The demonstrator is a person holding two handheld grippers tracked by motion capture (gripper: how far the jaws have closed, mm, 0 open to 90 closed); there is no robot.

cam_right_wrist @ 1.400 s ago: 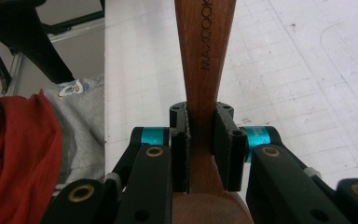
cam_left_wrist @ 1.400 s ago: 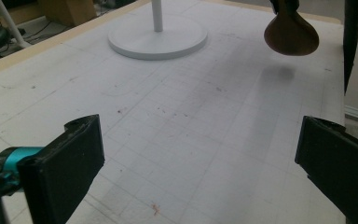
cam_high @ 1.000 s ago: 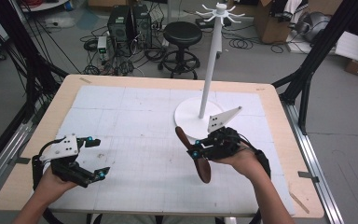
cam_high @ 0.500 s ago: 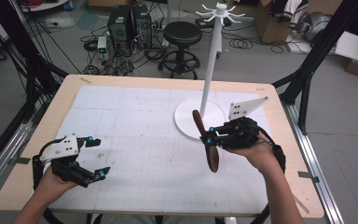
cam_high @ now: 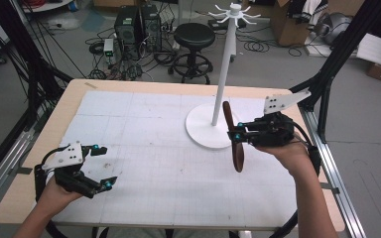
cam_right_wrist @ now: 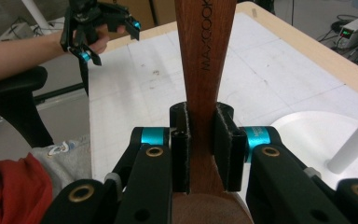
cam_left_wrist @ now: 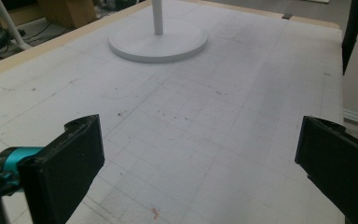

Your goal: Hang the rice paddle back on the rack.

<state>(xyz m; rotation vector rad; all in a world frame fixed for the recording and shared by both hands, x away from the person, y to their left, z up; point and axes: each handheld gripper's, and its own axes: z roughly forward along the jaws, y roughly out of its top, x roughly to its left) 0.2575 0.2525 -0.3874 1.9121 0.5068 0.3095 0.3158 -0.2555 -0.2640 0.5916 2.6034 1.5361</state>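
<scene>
- Your right gripper [cam_high: 237,136] sits right of centre in the high view, jaws clamped on the neck of a dark wooden spatula [cam_high: 233,141]; the right gripper view shows the pads [cam_right_wrist: 181,154] pressed against both flat sides of the handle [cam_right_wrist: 205,56], which is what stops the tool from swinging.
- You carry the spatula clear of the table [cam_high: 129,89], close to upright; its handle end points to the upper part of the frame and its broad blade hangs toward the lower part, just in front of the white stand [cam_high: 222,84]; a grip at the neck leaves the long handle free, which I judge is meant to let its end reach a hook.
- The stand's round base [cam_high: 201,130] rests on the gridded mat [cam_high: 144,148] at centre right, and its ring of hooks [cam_high: 234,11] is at the top of the frame; the spatula is low beside the pole, so the lift to the hooks looks not yet done.
- Your left gripper [cam_high: 101,166] rests at the lower left, well apart from the stand; the left gripper view shows its jaws wide apart with bare mat between them; I judge it is parked there to keep out of the right hand's path.
</scene>
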